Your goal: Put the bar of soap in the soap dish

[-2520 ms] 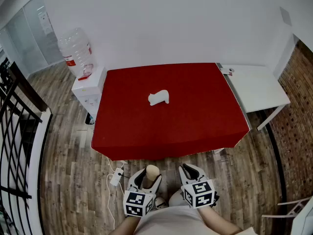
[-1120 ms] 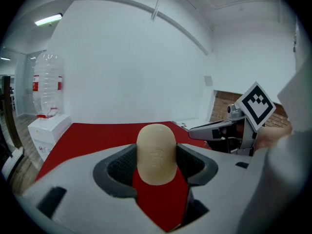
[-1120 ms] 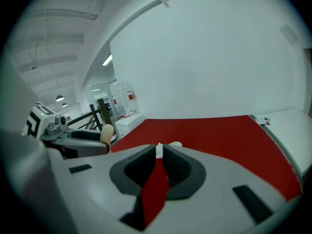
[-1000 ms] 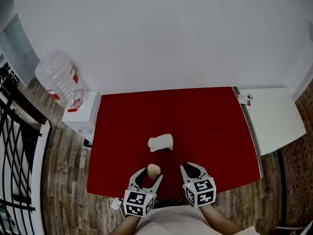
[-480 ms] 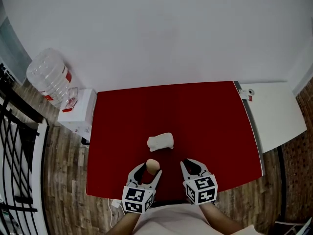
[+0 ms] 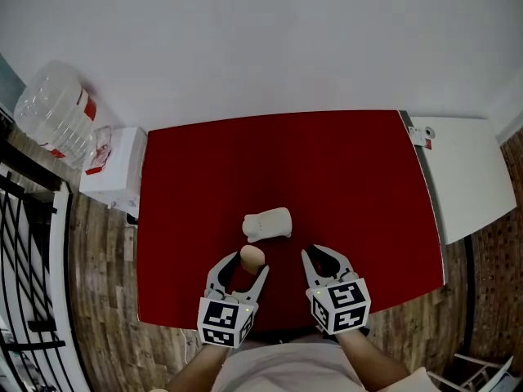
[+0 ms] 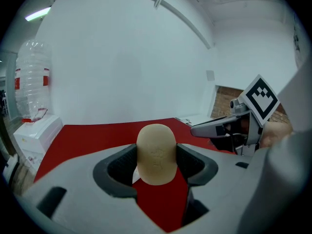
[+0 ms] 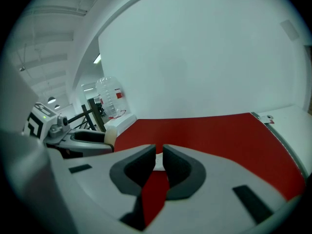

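Transport is the step in hand, in our judgement: the bar of soap (image 6: pixel 252 256) is off the worktop (image 6: pixel 351 178) and not yet in the soap dish (image 6: pixel 267 224).

The left gripper (image 6: pixel 243 267) is clamped on the soap. The left gripper view shows the tan bar standing on end between the two dark pads, its rounded top above them. The right gripper (image 6: pixel 327 259) has its jaws drawn almost together, only a slit between them, and nothing is held there.

The white soap dish lies on the red cloth near the front of the worktop, just beyond the soap and slightly to its right. It appears empty from the head view.

Pose: both grippers are held side by side at the near edge of the worktop, jaws pointing away from the person toward the wall. The left is close to the dish but apart from it.

Next move, as we assess it: carry the left gripper forward and a little right until the bar is over the dish. Then lower it and part the jaws only once the bar rests inside. The upright bar may topple on release.
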Available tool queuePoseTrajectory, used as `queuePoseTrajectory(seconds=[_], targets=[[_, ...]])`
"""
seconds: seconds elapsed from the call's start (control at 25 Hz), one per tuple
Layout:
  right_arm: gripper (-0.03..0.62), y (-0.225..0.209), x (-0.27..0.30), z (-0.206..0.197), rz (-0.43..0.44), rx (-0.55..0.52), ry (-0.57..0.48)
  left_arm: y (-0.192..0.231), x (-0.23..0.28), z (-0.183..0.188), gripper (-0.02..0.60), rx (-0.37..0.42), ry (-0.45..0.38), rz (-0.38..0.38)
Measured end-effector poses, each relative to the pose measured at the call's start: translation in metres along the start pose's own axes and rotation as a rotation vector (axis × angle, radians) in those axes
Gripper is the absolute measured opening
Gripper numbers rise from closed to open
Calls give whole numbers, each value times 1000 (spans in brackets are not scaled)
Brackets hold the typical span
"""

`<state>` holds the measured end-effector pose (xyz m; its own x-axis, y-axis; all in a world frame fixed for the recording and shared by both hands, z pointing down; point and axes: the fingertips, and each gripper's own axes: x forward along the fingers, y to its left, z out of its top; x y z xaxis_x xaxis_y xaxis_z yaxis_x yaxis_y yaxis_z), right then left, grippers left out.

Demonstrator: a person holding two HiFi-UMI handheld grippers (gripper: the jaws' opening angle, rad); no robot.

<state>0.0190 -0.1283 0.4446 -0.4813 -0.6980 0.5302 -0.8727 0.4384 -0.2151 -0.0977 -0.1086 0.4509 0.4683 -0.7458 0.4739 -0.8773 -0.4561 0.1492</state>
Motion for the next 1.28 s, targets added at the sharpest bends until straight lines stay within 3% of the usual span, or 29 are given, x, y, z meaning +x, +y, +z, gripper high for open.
queuePoseTrajectory(seconds=[0.44, 0.92, 1.04, 1.28], targets=[[44, -22, 48, -18, -22, 27, 42, 34, 52, -16, 259, 10, 38, -10], [44, -35, 79, -42, -35, 43, 82, 48, 96, -20, 259, 152, 80, -73], [44, -39, 80, -41, -41, 54, 72, 45, 101, -18, 259, 248, 91, -141], [44, -56, 76, -46, -82, 98, 66, 40, 113, -31, 259, 525, 210, -365]])
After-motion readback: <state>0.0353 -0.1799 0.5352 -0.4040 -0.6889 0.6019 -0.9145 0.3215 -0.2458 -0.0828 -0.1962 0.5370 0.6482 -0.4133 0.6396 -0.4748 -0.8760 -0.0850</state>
